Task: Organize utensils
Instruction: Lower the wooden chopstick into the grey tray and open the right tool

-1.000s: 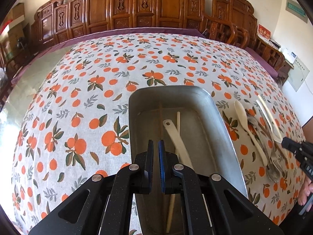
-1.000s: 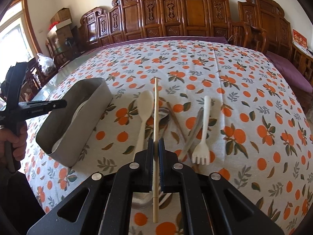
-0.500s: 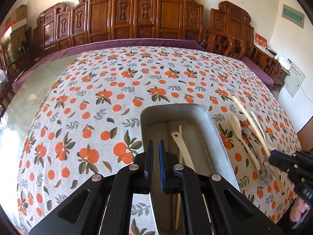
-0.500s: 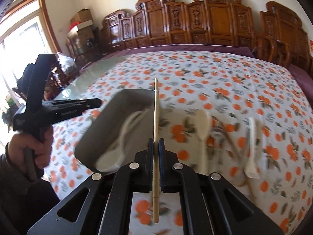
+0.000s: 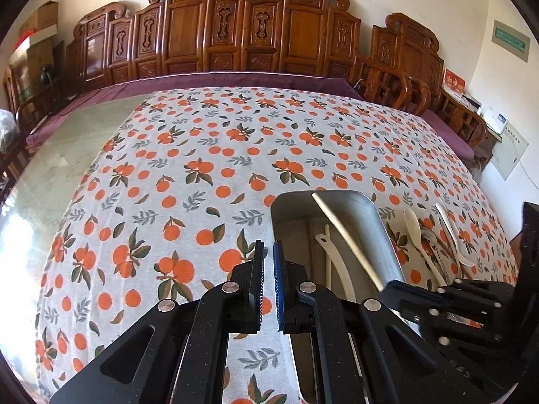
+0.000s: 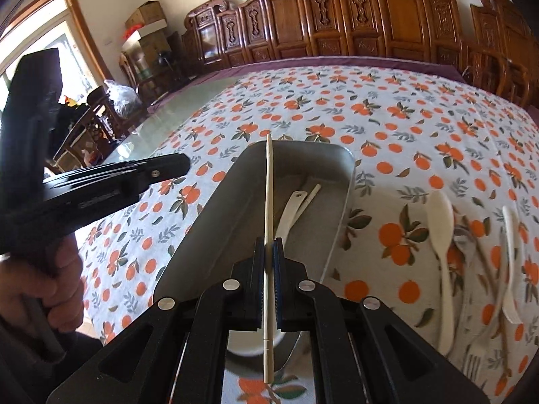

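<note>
a dining room with carved wooden chairs along the far wall; the surface wears a white cloth printed with oranges.

nearest in the right wrist view, the right tongs are clamped on a single pale chopstick, gripped low on its length, so most of it runs forward past the pads and a short tail hangs behind. its far tip sits over the far rim of the metal tray. in the left wrist view the same stick slants over the tray's right side.

the left tongs are together and hold nothing, over the cloth just left of the tray, gripped by a hand seen at the left edge.

inside the tray lie a white spoon and another chopstick, side by side along its length.

to the right of the tray, on the cloth, wait a cream spoon, a white plastic fork and some metal cutlery between them, too blurred to name.

the chopstick is probably light, stiff and smooth; a narrow round stick can roll or pivot between flat pads, so a hold nearer its middle would steady it. it looks ready to be lowered in beside its mate. the spoons should take best at the handle, the plastic being slick.
</note>
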